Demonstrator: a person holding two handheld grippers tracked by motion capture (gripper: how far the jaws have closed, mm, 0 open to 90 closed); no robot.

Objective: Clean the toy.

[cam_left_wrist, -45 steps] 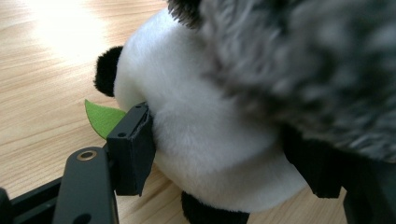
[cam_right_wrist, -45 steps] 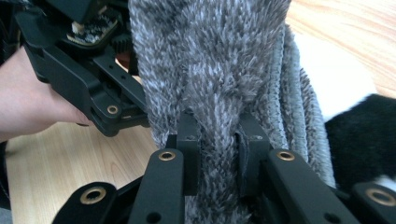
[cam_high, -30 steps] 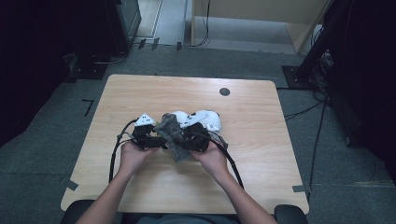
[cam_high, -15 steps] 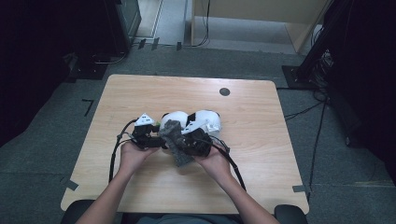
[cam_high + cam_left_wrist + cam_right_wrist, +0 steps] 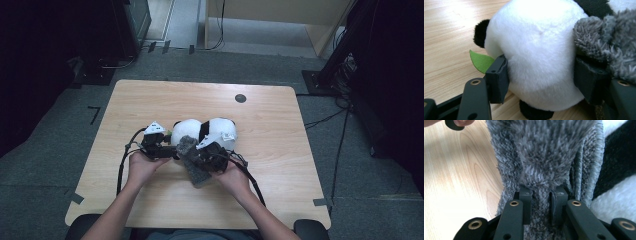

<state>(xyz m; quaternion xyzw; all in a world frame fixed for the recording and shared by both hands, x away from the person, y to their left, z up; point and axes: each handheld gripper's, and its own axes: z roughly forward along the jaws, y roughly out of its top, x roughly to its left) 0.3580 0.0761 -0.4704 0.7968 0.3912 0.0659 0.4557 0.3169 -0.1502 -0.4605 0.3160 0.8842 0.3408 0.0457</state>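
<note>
Panda plush (image 5: 204, 134) lying on bench (image 5: 280, 150), roughly mid-bench, well short of the dark round spot (image 5: 240, 98) toward the far edge. Left claw (image 5: 539, 75) just closing around panda's white rear, pads pressing into fur both sides; green felt leaf (image 5: 481, 61) just beside one jaw. Right claw (image 5: 541, 197) pinched tight on grey fuzzy cloth (image 5: 544, 157), bunched against panda's near side.
</note>
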